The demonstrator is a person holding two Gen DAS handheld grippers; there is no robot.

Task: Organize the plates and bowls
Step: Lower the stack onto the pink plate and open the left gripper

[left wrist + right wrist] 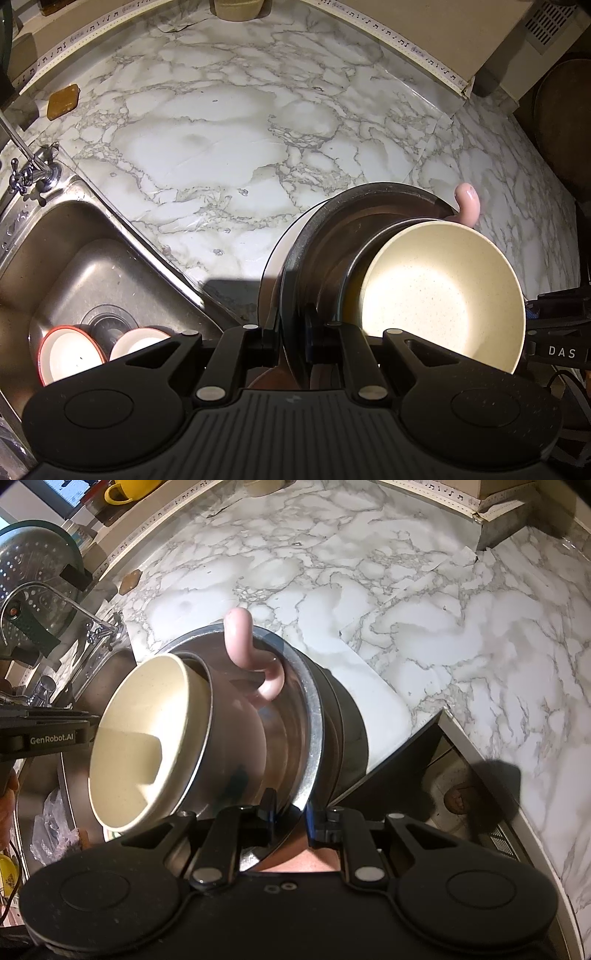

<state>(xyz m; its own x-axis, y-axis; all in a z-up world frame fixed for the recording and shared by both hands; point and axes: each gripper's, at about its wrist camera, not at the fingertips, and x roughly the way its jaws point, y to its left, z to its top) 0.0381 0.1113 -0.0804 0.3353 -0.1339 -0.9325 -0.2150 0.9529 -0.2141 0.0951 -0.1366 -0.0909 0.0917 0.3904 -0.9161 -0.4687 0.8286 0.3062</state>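
Both grippers are clamping the tilted stack's point(332, 236) rims. Left fingers point(271, 325) pinching the plates, right fingers point(267, 805) gripping the steel bowl point(314, 716). Cream bowl point(443, 291) is nesting inside, over the worktop point(207, 125).

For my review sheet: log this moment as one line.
left gripper: shut on plate rim | right gripper: shut on steel bowl rim | cream bowl nested in tilted stack | over marble counter
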